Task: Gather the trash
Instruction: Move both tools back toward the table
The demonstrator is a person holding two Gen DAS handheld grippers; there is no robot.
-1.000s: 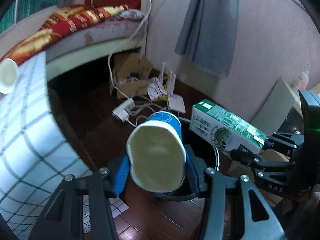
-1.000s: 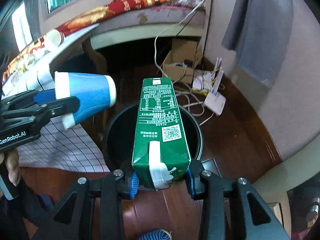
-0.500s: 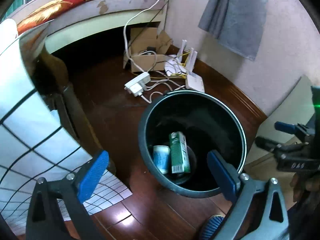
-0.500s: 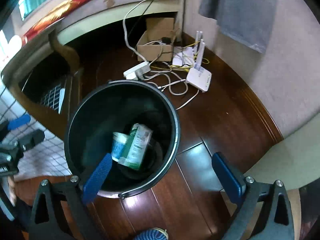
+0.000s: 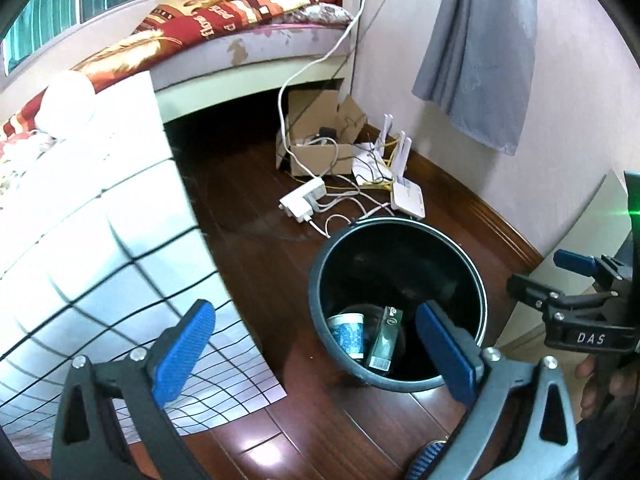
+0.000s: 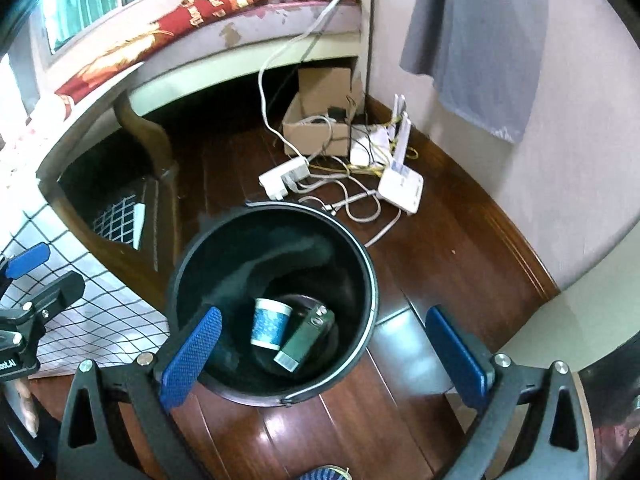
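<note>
1. Far left: worktop [image 5: 60, 208] with a white, black-grid cloth hanging over its edge. A blurred white cup-like object [image 5: 66, 96] lies on it near the back; can't resolve it.
2. Left gripper [image 5: 312, 354]: blue-padded fingers [image 5: 182, 354] spread wide, gripping nothing. Hovers above the floor and the near-left rim of the bin.
3. Centre: black round trash bin [image 6: 372, 280] standing upright on the dark wood floor [image 6: 440, 248], just beside the worktop's wooden leg [image 6: 140, 132].
4. Trash is inside the bin, at the bottom: blue paper cup [image 6: 270, 322] on its side, white rim toward the back; green carton [image 6: 306, 338] lying tilted, touching the cup on its right. Same pair visible from the left wrist view: cup [image 5: 347, 332], carton [image 5: 384, 338].
5. Right gripper [image 6: 324, 354]: fingers [image 6: 458, 362] spread wide, nothing between them. Held over the bin's near edge, looking down into it.
6. Behind the bin: white power strip [image 6: 284, 176], loose cables, white router [image 6: 402, 186] with antennas up, open cardboard box [image 6: 320, 120] against the bed base.
7. Back: bed [image 5: 240, 16] with a red patterned blanket, a white cable running down from it to the floor.
8. Right: grey cloth [image 5: 480, 48] hanging on the pink wall, well apart from the bin.
</note>
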